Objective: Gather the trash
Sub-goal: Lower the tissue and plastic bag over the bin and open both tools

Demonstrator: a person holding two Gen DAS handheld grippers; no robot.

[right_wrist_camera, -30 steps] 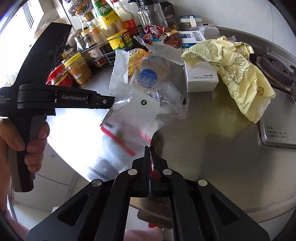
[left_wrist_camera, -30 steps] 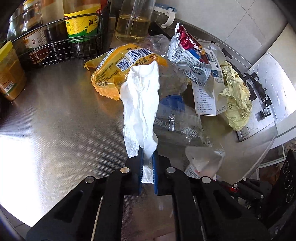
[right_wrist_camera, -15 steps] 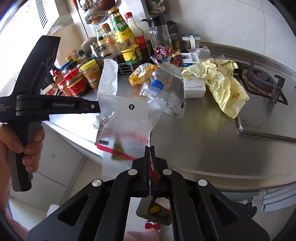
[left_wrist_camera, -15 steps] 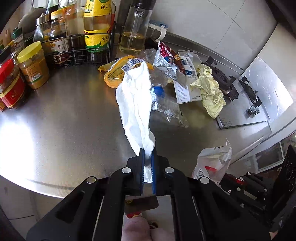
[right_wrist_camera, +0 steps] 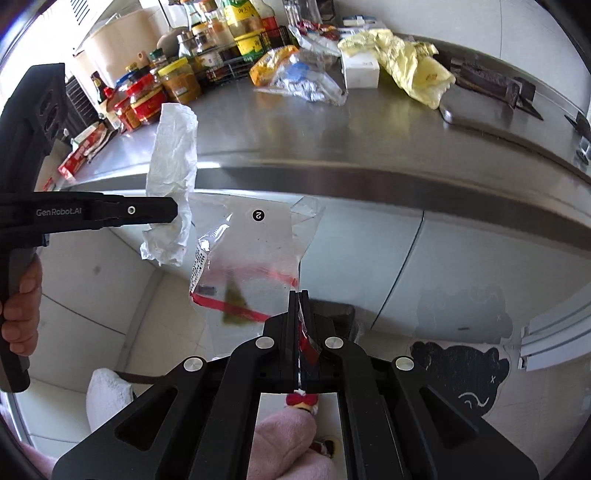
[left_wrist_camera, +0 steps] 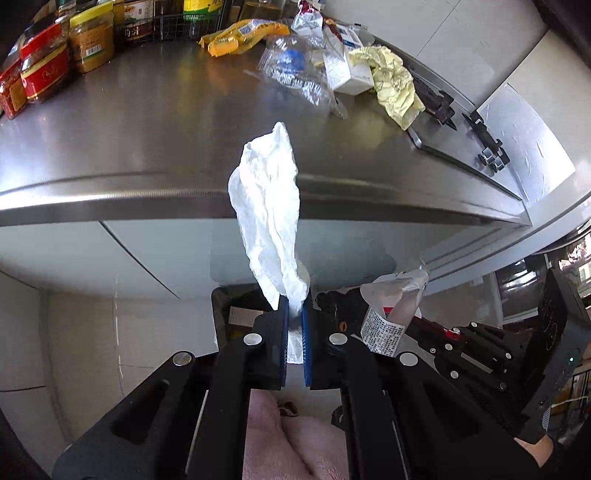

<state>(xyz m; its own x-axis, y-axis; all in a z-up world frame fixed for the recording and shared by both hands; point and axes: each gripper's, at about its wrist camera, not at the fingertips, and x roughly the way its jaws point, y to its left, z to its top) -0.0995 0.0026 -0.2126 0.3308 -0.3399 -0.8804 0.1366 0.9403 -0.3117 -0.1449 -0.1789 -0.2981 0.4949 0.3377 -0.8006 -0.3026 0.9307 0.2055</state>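
Trash was in both grippers and more of it lay on the steel counter point(left_wrist_camera: 155, 122). The left gripper point(left_wrist_camera: 294, 317) was clenched on a crumpled white tissue point(left_wrist_camera: 267, 206), which stood up from the blue pads in front of the counter's front edge. The right gripper point(right_wrist_camera: 299, 302) was pinched tight on a clear plastic bag point(right_wrist_camera: 255, 266) with a red strip and a printed label, which spread up and to the left of its fingers.

A second earlier both grippers had been over the counter, with the tissue and bag seen against the steel surface and the pile of litter close behind. Since then both had drawn back past the counter's edge, so the cabinet fronts point(right_wrist_camera: 369, 258) below it filled the lower half of each view. In the left view a dark container point(left_wrist_camera: 236, 310) showed just beneath the tissue; it may have been a bin, but the gripper hid most of it.

The rest of the trash had stayed put at the back of the counter: a yellow snack wrapper point(left_wrist_camera: 240, 35), a crushed clear bottle with a blue cap point(left_wrist_camera: 291, 64), a white carton point(left_wrist_camera: 351, 72) and a crumpled yellow bag point(left_wrist_camera: 393, 85). Jars point(left_wrist_camera: 90, 46) stood to their left. In the right view a hand point(right_wrist_camera: 20, 306) gripped the left tool's handle.
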